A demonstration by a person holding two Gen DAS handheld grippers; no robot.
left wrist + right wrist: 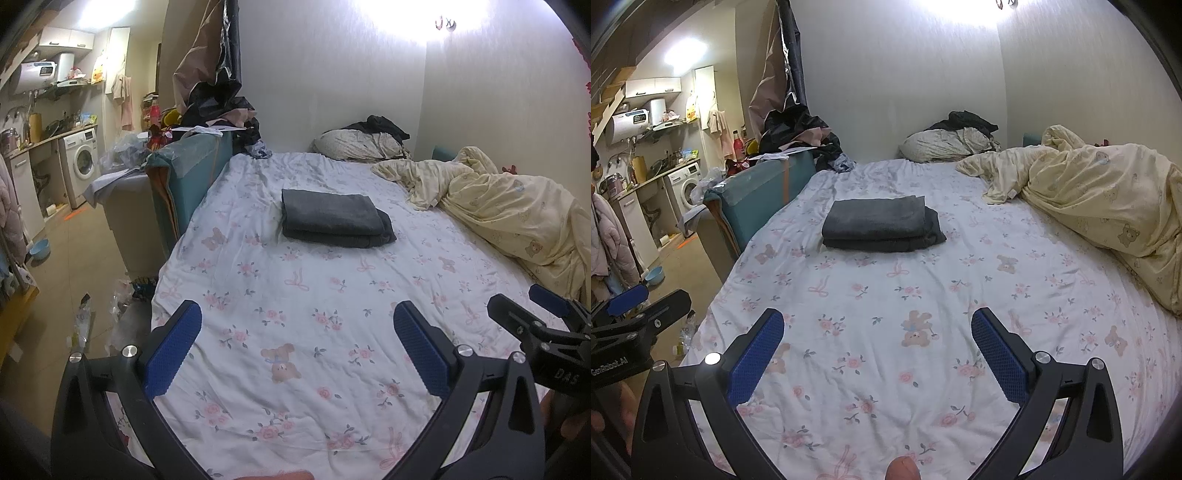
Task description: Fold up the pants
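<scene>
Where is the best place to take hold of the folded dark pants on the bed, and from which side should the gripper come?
Probably the near folded edge of the pants, approached from the front, low along the bed sheet. The layers there lie stacked and even, so one pinch catches them all. Both the left gripper and the right gripper are open and well short of it.

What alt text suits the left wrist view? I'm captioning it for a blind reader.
Dark grey folded pants lie on a floral bedsheet, with the open left hand-held gripper empty and well short of them. A rumpled yellow duvet lies to the right.
</scene>
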